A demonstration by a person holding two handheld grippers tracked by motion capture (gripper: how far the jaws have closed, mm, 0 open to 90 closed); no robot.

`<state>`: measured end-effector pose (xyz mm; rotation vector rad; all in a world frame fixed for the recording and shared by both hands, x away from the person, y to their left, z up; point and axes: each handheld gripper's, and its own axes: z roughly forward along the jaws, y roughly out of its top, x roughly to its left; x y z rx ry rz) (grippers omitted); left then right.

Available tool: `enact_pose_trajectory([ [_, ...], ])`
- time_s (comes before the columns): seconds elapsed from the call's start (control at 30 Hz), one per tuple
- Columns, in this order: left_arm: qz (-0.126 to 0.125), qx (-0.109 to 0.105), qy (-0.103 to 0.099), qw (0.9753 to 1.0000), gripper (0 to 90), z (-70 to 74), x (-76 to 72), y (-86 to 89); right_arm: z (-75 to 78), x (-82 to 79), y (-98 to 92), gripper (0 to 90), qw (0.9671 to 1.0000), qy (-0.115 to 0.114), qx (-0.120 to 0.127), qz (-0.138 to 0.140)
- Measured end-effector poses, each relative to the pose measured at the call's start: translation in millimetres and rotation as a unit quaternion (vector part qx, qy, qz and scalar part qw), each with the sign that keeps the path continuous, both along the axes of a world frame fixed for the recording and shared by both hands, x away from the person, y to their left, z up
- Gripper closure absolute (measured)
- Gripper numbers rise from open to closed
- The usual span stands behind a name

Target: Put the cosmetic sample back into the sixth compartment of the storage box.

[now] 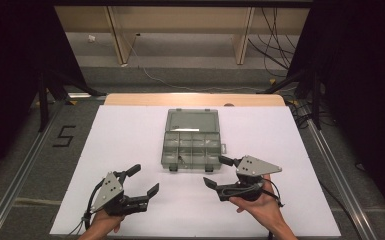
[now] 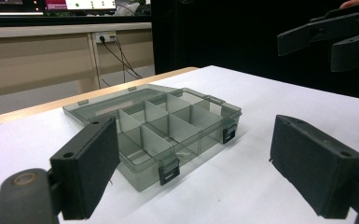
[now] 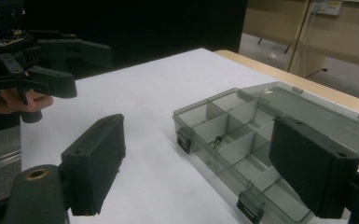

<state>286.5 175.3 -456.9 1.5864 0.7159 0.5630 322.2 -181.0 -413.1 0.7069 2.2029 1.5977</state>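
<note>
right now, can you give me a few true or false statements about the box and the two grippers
1. The box has its lid open and laid back flat on the table. True.
2. The left gripper is clamped on the box. False: it is open and sits apart from the box, nearer the person.
3. The right gripper is open and holds nothing. True.
4. The box stands on bare wood. False: it rests on the white sheet that covers the table.
5. The box is split into compartments by dividers. True.
</note>
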Motion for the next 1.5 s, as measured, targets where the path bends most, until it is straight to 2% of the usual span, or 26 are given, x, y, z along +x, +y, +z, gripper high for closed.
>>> enact_pose_trajectory([
  [0.07, 0.0, 0.0, 0.0, 1.0, 15.1, -0.1, 0.1, 0.0, -1.0, -0.3, -2.3, 19.2, 1.0, -0.004, 0.003, 0.0],
  [0.13, 0.0, 0.0, 0.0, 1.0, 15.1, -0.2, 0.2, 0.0, -1.3, -2.3, -5.1, 18.6, 1.0, 0.008, 0.0, -0.001],
  [0.2, 0.0, 0.0, 0.001, 1.0, 15.1, -0.3, 0.3, -0.1, -2.3, -3.6, -7.2, 18.0, 1.0, 0.009, 0.003, -0.001],
  [0.23, 0.0, 0.0, 0.001, 1.0, 15.1, -0.3, 0.3, -0.1, -3.0, -2.8, -8.6, 17.8, 1.0, -0.003, 0.002, -0.005],
  [0.27, 0.0, 0.0, 0.001, 1.0, 15.1, -0.3, 0.2, -0.1, -3.1, -4.4, -9.5, 17.5, 1.0, 0.005, 0.004, -0.006],
  [0.43, 0.0, 0.0, 0.001, 1.0, 15.0, -0.3, 0.2, -0.3, -7.8, -5.7, -11.2, 16.5, 0.9999, -0.005, 0.004, -0.009],
  [0.5, 0.0, -0.001, 0.002, 1.0, 15.1, -0.4, 0.2, -0.2, -8.5, -8.0, -12.2, 16.4, 0.9999, 0.007, 0.002, -0.009],
  [0.63, -0.001, -0.001, 0.002, 1.0, 15.1, -0.5, 0.0, 0.0, -11.1, -9.7, -14.5, 16.3, 0.9999, 0.003, 0.002, -0.015],
  [0.7, 0.0, -0.001, 0.002, 1.0, 15.1, -0.5, -0.1, 0.1, -11.9, -11.5, -16.9, 16.2, 0.9998, 0.01, 0.0, -0.015],
  [0.8, 0.0, -0.002, 0.003, 1.0, 15.1, -0.6, -0.3, 0.2, -14.5, -12.4, -20.4, 16.2, 0.9998, 0.0, -0.001, -0.02],
  [0.83, 0.001, -0.002, 0.003, 1.0, 15.1, -0.6, -0.2, 0.2, -15.3, -12.9, -21.2, 16.1, 0.9998, 0.003, 0.0, -0.018],
  [0.87, 0.0, -0.002, 0.003, 1.0, 15.1, -0.6, -0.2, 0.2, -15.5, -14.5, -22.3, 16.1, 0.9997, 0.017, -0.004, -0.018],
  [0.9, 0.0, -0.002, 0.003, 1.0, 15.1, -0.6, -0.2, 0.1, -16.4, -15.4, -22.8, 16.1, 0.9997, 0.016, 0.002, -0.019],
  [0.97, 0.0, -0.001, 0.003, 1.0, 15.1, -0.6, -0.1, 0.1, -16.5, -16.6, -24.9, 16.1, 0.9996, 0.021, -0.001, -0.019],
  [1.0, 0.0, -0.001, 0.003, 1.0, 15.1, -0.6, -0.2, 0.1, -17.1, -16.0, -26.0, 16.1, 0.9998, 0.01, -0.002, -0.02],
  [1.13, 0.001, -0.002, 0.003, 1.0, 15.1, -0.4, -0.3, 0.4, -19.4, -18.5, -28.5, 16.1, 0.9997, 0.014, 0.003, -0.02],
  [1.17, 0.001, -0.003, 0.003, 1.0, 15.0, -0.4, -0.4, 0.2, -20.6, -18.5, -28.6, 16.1, 0.9997, 0.007, 0.004, -0.023],
  [1.2, 0.0, -0.002, 0.002, 1.0, 15.1, -0.4, -0.3, 0.3, -20.9, -20.4, -28.8, 16.1, 0.9995, 0.021, 0.005, -0.022],
  [1.23, 0.0, -0.002, 0.002, 1.0, 15.1, -0.3, -0.3, 0.2, -21.3, -21.5, -29.4, 16.1, 0.9994, 0.023, 0.007, -0.024],
  [1.37, 0.0, 0.001, 0.0, 1.0, 15.1, -0.3, -0.3, 0.2, -21.7, -23.1, -32.0, 16.1, 0.9995, 0.013, -0.002, -0.027],
  [1.4, 0.0, 0.0, 0.0, 1.0, 15.1, -0.3, -0.3, 0.2, -21.8, -24.2, -32.4, 16.1, 0.9995, 0.02, -0.002, -0.025],
  [1.5, 0.0, 0.001, 0.001, 1.0, 15.1, -0.4, 0.0, 0.1, -23.2, -23.9, -33.1, 16.1, 0.9996, 0.007, 0.002, -0.028],
])
